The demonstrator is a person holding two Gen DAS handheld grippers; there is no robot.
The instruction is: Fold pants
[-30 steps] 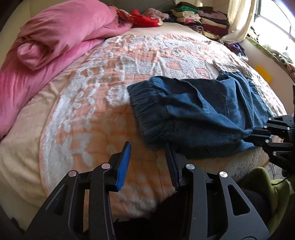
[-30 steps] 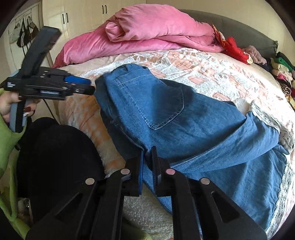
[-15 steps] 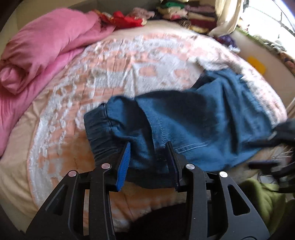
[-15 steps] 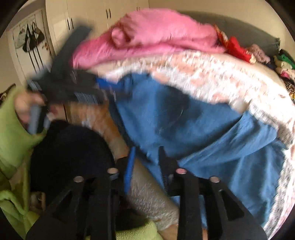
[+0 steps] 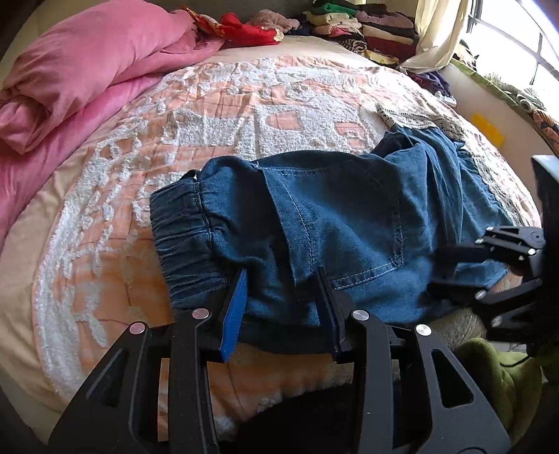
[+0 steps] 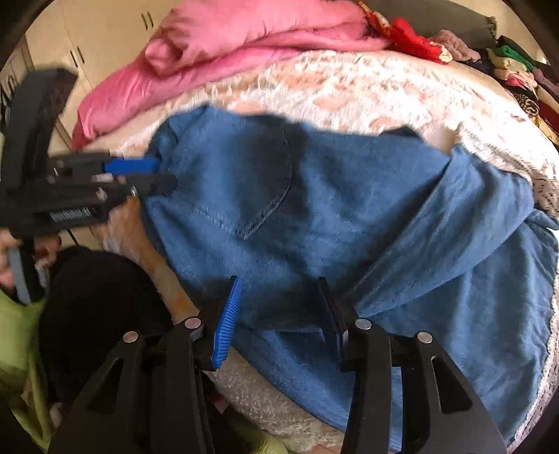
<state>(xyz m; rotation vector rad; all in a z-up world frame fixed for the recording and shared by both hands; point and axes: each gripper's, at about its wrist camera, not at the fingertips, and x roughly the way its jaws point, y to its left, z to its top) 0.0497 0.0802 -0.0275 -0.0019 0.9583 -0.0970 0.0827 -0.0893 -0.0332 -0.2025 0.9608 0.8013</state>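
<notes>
Peach-and-white bedspread [image 5: 216, 115] is covering the bed, and the blue denim pants [image 5: 335, 223] are lying bunched along its near edge. Left gripper [image 5: 281, 307] is straddling the denim by the waistband, grip unclear. Right gripper [image 6: 279, 314] is opening, jaws standing wide over the fabric.

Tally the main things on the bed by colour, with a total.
Blue: 1, the denim pants
Pink: 1, the bundled duvet
Red: 1, the crumpled cloth
Mixed colours: 1, the stack of folded clothes
Total: 4
</notes>
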